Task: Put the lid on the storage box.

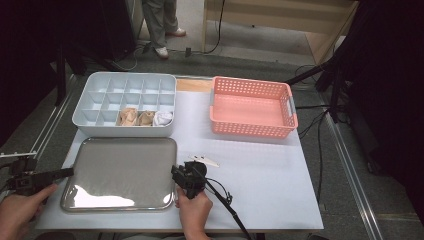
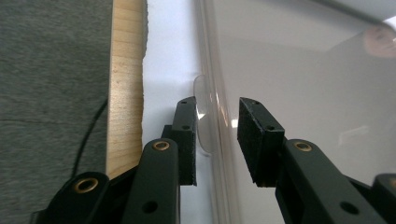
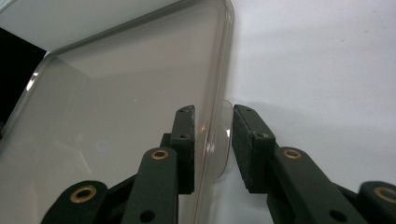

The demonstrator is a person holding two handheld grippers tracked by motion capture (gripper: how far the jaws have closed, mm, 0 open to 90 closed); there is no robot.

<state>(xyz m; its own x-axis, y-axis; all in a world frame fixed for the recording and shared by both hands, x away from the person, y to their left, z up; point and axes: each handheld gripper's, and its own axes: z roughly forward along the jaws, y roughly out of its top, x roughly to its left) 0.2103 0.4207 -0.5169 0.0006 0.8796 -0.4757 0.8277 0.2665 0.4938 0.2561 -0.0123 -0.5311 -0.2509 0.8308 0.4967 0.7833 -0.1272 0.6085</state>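
Note:
A grey translucent lid (image 1: 120,170) lies flat on the white table cover, near the front left. My left gripper (image 1: 67,172) is at its left edge. In the left gripper view its jaws (image 2: 215,126) straddle the lid's rim and a small clear tab (image 2: 204,116); the tab sits by one pad and the other pad stands apart. At the lid's right edge is my right gripper (image 1: 176,172). Its jaws (image 3: 212,135) straddle the rim and the tab (image 3: 222,140) there with narrow gaps. Both grippers are open.
A light blue divided organiser (image 1: 100,76) stands behind the lid, with rolled beige socks (image 1: 129,116) and a white one (image 1: 162,118) in its front row. A pink basket (image 1: 252,131) sits at the back right. A small white object (image 1: 207,161) lies near the right gripper.

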